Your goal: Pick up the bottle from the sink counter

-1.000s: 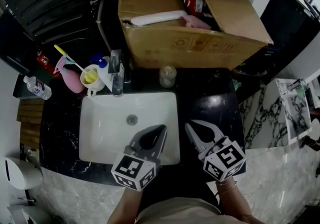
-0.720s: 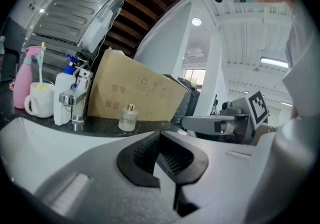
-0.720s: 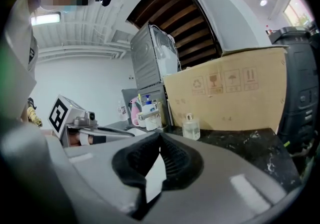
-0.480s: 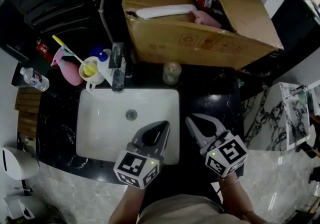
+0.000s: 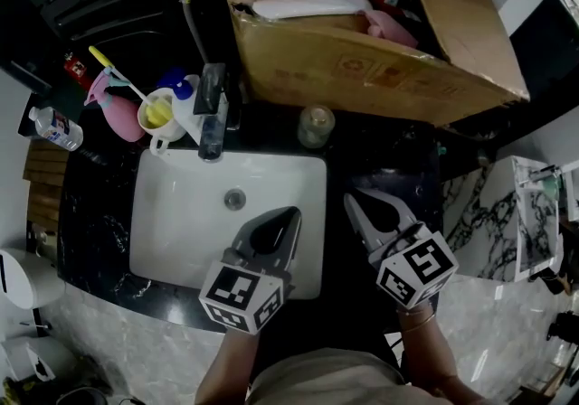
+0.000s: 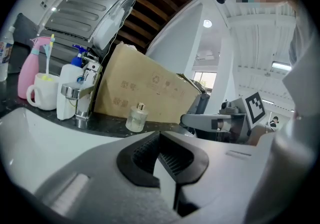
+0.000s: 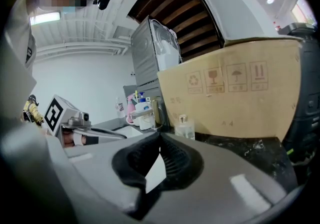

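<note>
A small clear glass bottle [image 5: 315, 126] with a metal cap stands on the black counter behind the white sink [image 5: 172, 231], just in front of the cardboard box. It also shows in the left gripper view as the bottle [image 6: 136, 118] and in the right gripper view as the bottle [image 7: 184, 128]. My left gripper [image 5: 289, 215] hangs over the sink's front right part, shut and empty. My right gripper [image 5: 351, 202] is over the counter right of the sink, also shut and empty. Both point toward the bottle and stay well short of it. Their tips meet in the left gripper [image 6: 160, 137] and right gripper [image 7: 159, 139] views.
A large open cardboard box [image 5: 362, 42] fills the counter's back. Left of the faucet [image 5: 213, 114] stand a white pump bottle [image 5: 188, 109], a mug [image 5: 158, 116] with a toothbrush and a pink spray bottle [image 5: 122, 114]. A plastic water bottle [image 5: 56, 129] lies far left.
Both grippers have edged forward toward the back of the counter, a little closer to the glass bottle. They stayed shut.
</note>
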A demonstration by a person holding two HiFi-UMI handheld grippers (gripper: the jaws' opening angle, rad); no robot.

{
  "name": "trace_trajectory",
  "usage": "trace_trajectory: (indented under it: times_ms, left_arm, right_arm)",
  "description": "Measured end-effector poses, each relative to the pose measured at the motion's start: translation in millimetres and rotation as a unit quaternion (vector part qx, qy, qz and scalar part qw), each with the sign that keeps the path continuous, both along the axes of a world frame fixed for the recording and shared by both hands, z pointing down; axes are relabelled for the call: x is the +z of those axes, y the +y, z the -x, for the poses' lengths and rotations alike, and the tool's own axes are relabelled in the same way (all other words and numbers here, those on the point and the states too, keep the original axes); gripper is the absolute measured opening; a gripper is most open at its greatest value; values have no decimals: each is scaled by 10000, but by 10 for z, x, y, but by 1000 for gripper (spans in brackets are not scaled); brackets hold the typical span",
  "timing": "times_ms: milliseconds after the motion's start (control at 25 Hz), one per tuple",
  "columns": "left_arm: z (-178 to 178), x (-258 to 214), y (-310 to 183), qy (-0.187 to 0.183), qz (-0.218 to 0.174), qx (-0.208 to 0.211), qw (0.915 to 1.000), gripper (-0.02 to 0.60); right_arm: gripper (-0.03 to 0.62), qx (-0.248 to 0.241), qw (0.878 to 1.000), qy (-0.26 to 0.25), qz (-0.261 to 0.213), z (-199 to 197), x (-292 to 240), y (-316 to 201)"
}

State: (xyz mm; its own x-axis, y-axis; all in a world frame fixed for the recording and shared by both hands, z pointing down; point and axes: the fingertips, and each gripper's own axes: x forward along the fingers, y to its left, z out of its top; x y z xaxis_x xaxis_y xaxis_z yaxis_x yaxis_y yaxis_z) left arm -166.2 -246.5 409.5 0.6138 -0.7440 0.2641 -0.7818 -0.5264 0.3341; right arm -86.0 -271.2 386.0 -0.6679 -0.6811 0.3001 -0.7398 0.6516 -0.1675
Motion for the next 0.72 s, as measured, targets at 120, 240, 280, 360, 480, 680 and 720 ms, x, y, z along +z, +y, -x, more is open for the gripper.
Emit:
trace_trajectory:
  times_ms: [120,240,280,360,480,680,720]
  left_arm:
    - [33,22,-19,2,21,-71,10000,5]
    - [75,49,-28,1,58,-131,9999,5]
    - [88,56,-30,1,72,-147,9999,5]
    - [110,67,-39,-2,88,-176,9998,5]
    - [133,89,-63,-9,97,-210,9997,5]
    - [137,142,-118,-19,133,-219,9997,5]
    - [139,152,-134,-23,135,-228,9996,5]
  right_arm:
    - [3,-28,10000,20,5,-5,24,-74]
    - [3,6,10000,50,19,-27,61,-148]
    - [3,20,10000,63,24,-35,71,-166]
    - [3,24,9999,97,35,-47,87,-198]
    - [3,-12,9999,142,56,-53,124,-242]
    - [3,-38,9997,204,99,-77,201,-330]
    - [3,-42,9997,215,109,-79,217,-353]
